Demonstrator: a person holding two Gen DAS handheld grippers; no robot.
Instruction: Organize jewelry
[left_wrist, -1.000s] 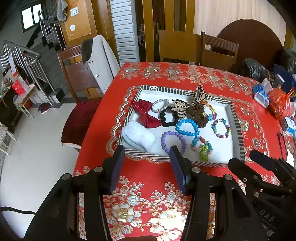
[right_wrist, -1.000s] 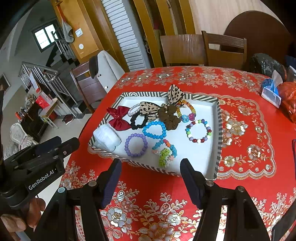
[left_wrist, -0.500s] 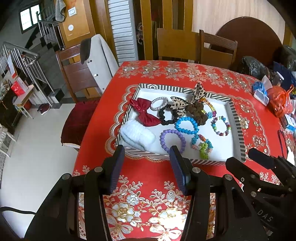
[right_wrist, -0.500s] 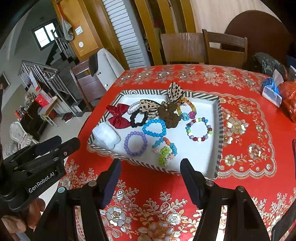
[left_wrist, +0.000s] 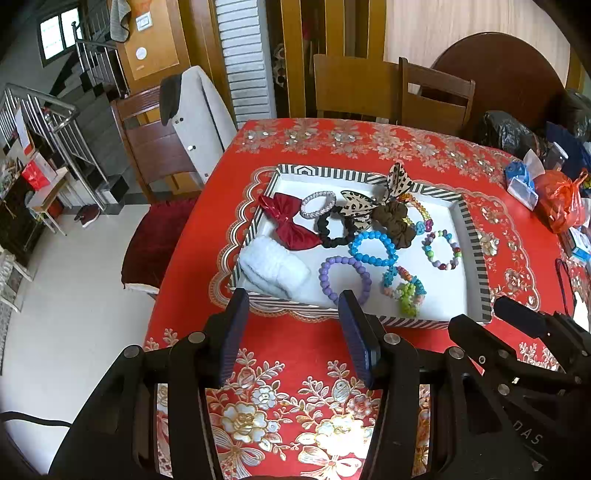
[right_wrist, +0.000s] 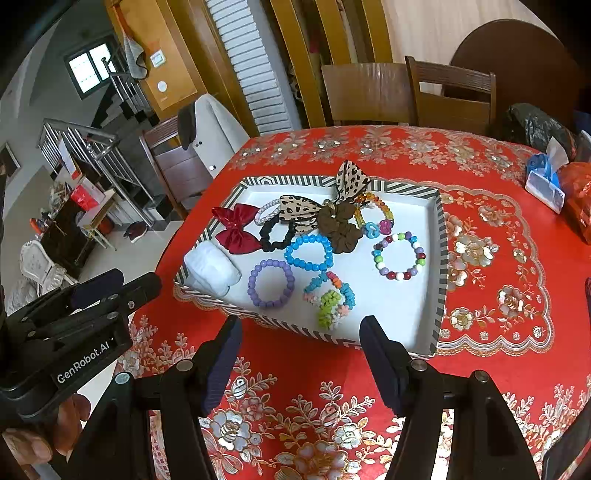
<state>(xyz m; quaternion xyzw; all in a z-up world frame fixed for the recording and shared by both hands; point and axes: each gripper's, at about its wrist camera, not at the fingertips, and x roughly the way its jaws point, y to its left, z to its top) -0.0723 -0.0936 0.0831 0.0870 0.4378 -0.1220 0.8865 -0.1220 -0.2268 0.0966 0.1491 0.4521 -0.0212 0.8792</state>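
Note:
A white tray with a striped rim (left_wrist: 476, 258) (right_wrist: 441, 258) sits on the red floral table. It holds a red bow (left_wrist: 290, 223) (right_wrist: 236, 230), a white cloth roll (left_wrist: 273, 271) (right_wrist: 210, 267), a purple bead bracelet (left_wrist: 345, 277) (right_wrist: 271, 282), a blue bead bracelet (left_wrist: 373, 247) (right_wrist: 308, 253), a multicolour bracelet (left_wrist: 441, 249) (right_wrist: 399, 254), a black scrunchie, a brown scrunchie and a leopard bow. My left gripper (left_wrist: 293, 306) is open and empty just before the tray's near rim. My right gripper (right_wrist: 301, 330) is open and empty, near the same rim.
Wooden chairs (left_wrist: 436, 96) stand behind the table, one on the left with a grey jacket (left_wrist: 199, 107). Bags and a blue tissue pack (left_wrist: 521, 181) lie at the table's right edge. The left table edge drops to the floor.
Both grippers have moved slightly toward the tray, which looks a little nearer. Nothing in the tray has moved.

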